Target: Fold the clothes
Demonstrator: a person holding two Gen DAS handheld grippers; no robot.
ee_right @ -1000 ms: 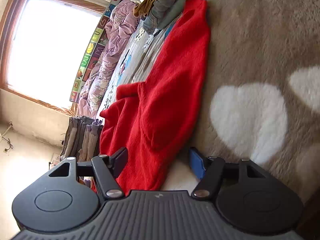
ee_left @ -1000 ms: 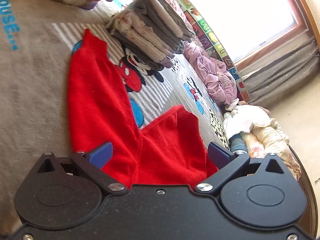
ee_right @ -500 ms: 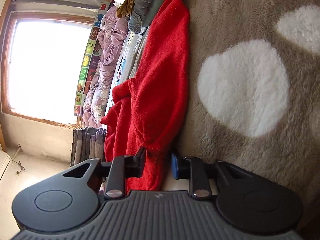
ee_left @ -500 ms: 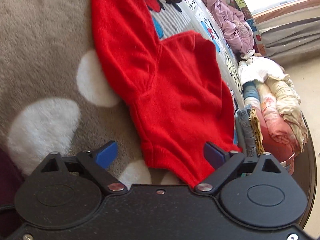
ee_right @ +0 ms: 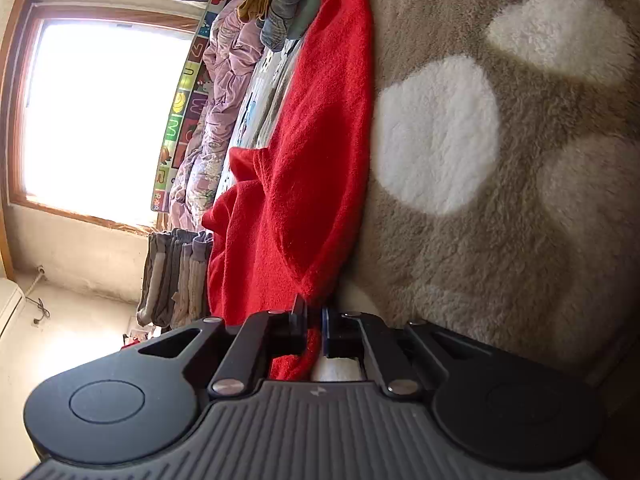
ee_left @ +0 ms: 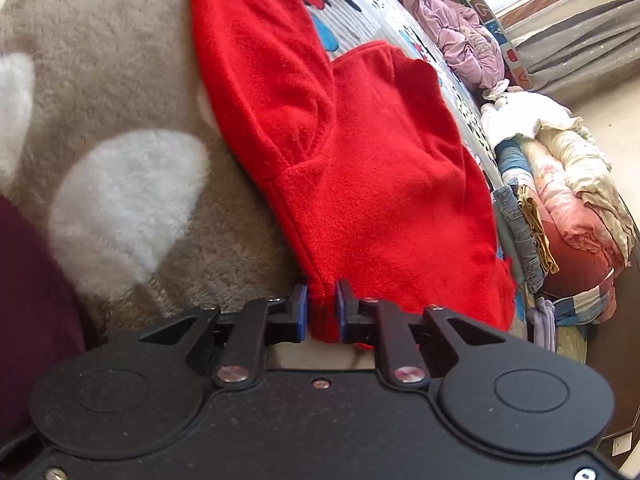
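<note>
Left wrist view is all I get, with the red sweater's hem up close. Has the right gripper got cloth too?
Observer: Yes. The right gripper is shut on an edge of the red sweater.
Operator: Is anything hanging past the far side of the bed?
Observer: A row of grey and beige garments hangs below the window.

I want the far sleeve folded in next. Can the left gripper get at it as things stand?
Probably not yet: the left gripper is closing on the hem of the red sweater, fabric between its pads. The sleeve lies uncovered on the plush blanket, but it would have to let go first.
</note>
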